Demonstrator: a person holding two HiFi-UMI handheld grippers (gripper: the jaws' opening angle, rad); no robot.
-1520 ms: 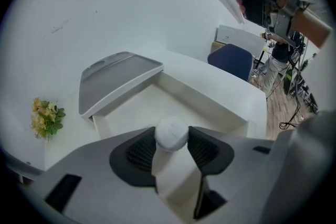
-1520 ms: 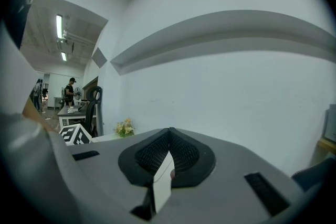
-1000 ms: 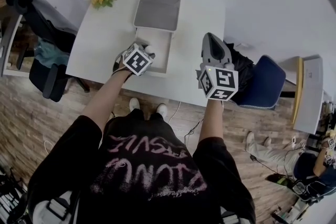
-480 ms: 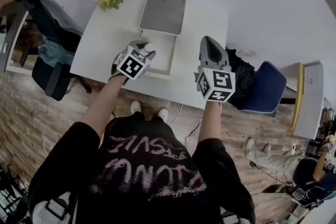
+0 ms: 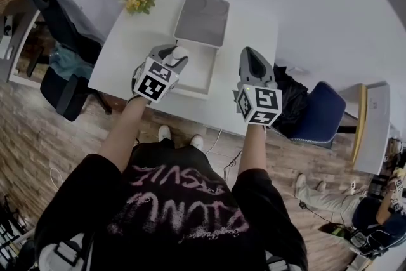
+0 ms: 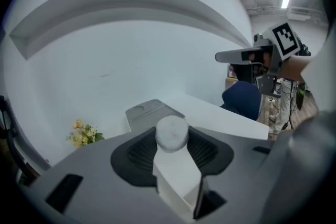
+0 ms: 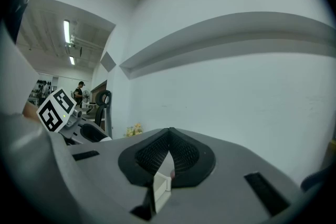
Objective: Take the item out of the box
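— Gripping anything in your left gripper (image 5: 172,59)?
— Yes. Its own view shows both pads pressed on a white item with a fuzzy round top (image 6: 171,132). The head view shows only that top, over the left side of the open box (image 5: 198,76) mid-desk (image 5: 124,51), its grey lid (image 5: 202,19) toward the far edge.
— And your right gripper (image 7: 169,135)?
— Jaws together at the tips, nothing between them.
— Any writing?
— Only your shirt print (image 5: 181,200), which I can't read. The marker cubes carry patterns, no words.
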